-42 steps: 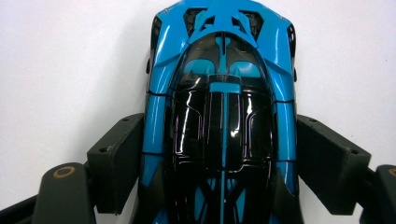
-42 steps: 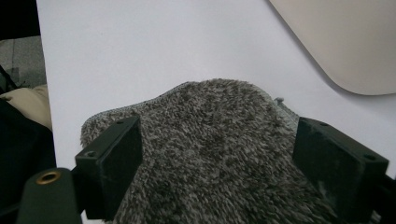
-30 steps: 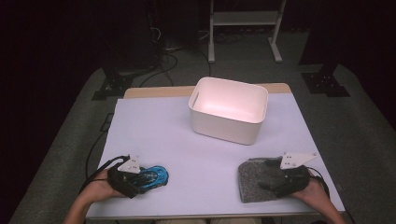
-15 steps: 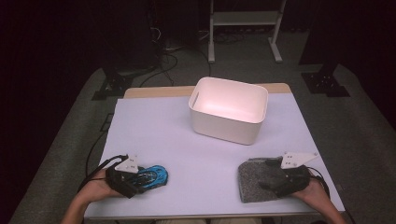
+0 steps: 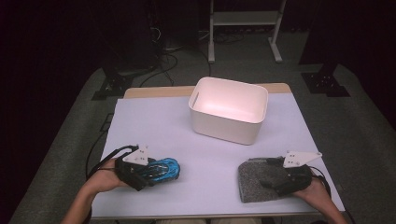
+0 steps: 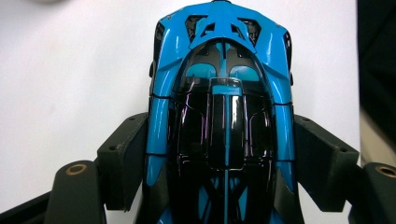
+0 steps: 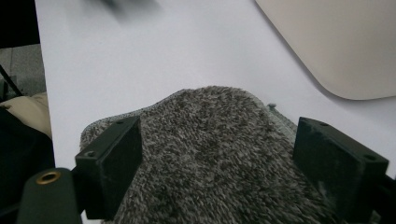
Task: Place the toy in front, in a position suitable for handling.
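A blue and black toy car (image 5: 164, 169) rests on the white table near its front left. My left gripper (image 5: 152, 175) reaches over it from the left. In the left gripper view the car (image 6: 224, 93) lies lengthwise between the jaws, and both pads (image 6: 128, 154) press against its sides. A grey fuzzy cloth (image 5: 254, 179) lies flat at the front right. My right gripper (image 5: 271, 182) sits low over it. In the right gripper view the jaws stand wide apart, with the cloth (image 7: 210, 154) spread between and beneath them.
A white plastic bin (image 5: 229, 112) stands open at the middle back of the table (image 5: 154, 126), and its corner (image 7: 336, 46) is in the right gripper view. Dark floor, cables and a metal stand (image 5: 243, 28) lie beyond the far edge.
My right gripper has edged slightly left over the cloth. The left gripper and the car have barely moved.
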A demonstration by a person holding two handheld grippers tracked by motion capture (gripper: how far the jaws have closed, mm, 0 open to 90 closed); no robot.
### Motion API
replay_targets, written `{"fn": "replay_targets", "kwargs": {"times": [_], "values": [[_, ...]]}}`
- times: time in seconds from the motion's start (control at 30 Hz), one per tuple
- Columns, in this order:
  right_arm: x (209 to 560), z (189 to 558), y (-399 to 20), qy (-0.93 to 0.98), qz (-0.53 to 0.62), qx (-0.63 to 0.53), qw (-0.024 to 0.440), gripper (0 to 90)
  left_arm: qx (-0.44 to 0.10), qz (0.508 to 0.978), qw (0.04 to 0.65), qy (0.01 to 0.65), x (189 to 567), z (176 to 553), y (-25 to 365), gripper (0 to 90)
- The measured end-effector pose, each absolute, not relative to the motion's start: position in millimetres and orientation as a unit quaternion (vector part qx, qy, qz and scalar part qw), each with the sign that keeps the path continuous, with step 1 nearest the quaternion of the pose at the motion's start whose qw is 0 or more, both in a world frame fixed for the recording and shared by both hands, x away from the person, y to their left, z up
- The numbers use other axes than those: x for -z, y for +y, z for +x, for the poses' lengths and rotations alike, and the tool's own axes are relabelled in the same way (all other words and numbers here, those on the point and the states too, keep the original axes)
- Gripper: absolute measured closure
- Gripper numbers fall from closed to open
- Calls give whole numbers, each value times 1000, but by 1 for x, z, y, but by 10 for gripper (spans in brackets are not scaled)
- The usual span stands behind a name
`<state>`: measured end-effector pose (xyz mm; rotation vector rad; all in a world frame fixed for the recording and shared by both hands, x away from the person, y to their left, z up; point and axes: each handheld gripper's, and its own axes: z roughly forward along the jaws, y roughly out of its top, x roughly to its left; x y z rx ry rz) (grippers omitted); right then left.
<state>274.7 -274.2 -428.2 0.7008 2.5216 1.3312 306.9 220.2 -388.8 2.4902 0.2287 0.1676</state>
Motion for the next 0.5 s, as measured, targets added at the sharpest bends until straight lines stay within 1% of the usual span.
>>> {"fn": "replay_targets", "kwargs": {"times": [0.07,0.1,0.13,0.17,0.2,0.27,0.33,0.5], "values": [[428,275,-275,853,238,-453,103,147,-59,945,311,76,386,310,208,259],[428,275,-275,853,238,-453,103,147,-59,945,311,76,386,310,208,258],[427,274,-277,852,239,-455,104,147,-56,947,310,65,385,313,195,258],[427,274,-277,852,239,-455,104,147,-56,947,310,65,385,313,195,259],[427,274,-279,851,238,-457,105,147,-51,948,310,55,385,317,183,258],[427,274,-280,850,240,-457,104,147,-46,948,312,51,385,318,176,259],[426,273,-282,849,240,-459,105,147,-40,949,310,33,385,322,155,258],[426,273,-284,851,240,-456,107,147,-27,950,311,8,387,327,124,258]]}}
